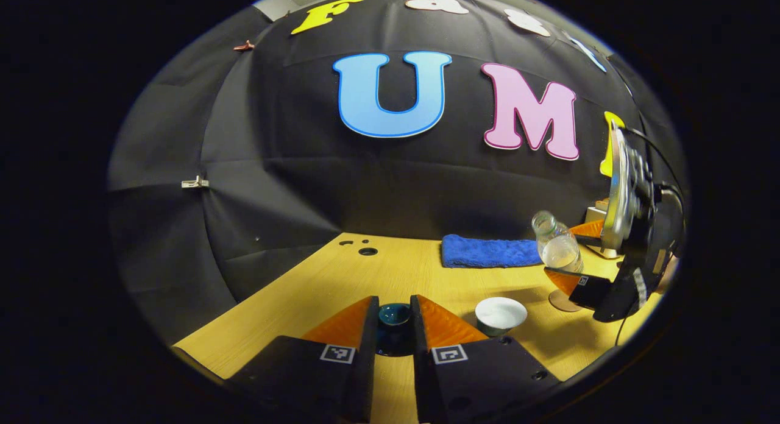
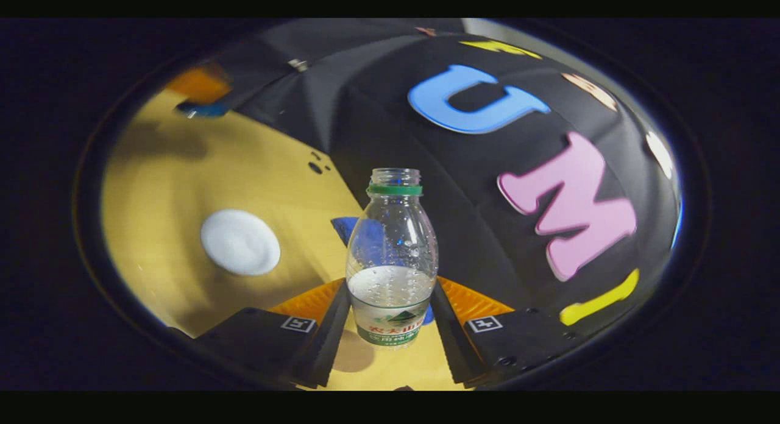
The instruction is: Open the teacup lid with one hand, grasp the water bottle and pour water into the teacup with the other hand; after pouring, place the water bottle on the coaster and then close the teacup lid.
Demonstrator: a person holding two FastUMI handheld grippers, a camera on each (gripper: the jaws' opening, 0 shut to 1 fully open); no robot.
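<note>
Left gripper view: my left tool (image 1: pixel 393 326) clamped on dark teal glazed teacup lid (image 1: pixel 394 315), lid edges hidden by fingers. Open white teacup (image 1: pixel 500 314) just beside on right, round, on yellow wood-grain counter (image 1: pixel 341 284). Blue fuzzy towel (image 1: pixel 487 251) by wall. Farther right, my right tool (image 1: pixel 570 278) holds clear plastic water bottle (image 1: pixel 556 244), tilted; round coaster (image 1: pixel 563 301) below, partly hidden.

Right gripper view: right tool (image 2: pixel 390 317) clamped on bottle's labelled lower body, uncapped, green neck ring, part full. White teacup (image 2: pixel 240 242) left, blurred.
</note>
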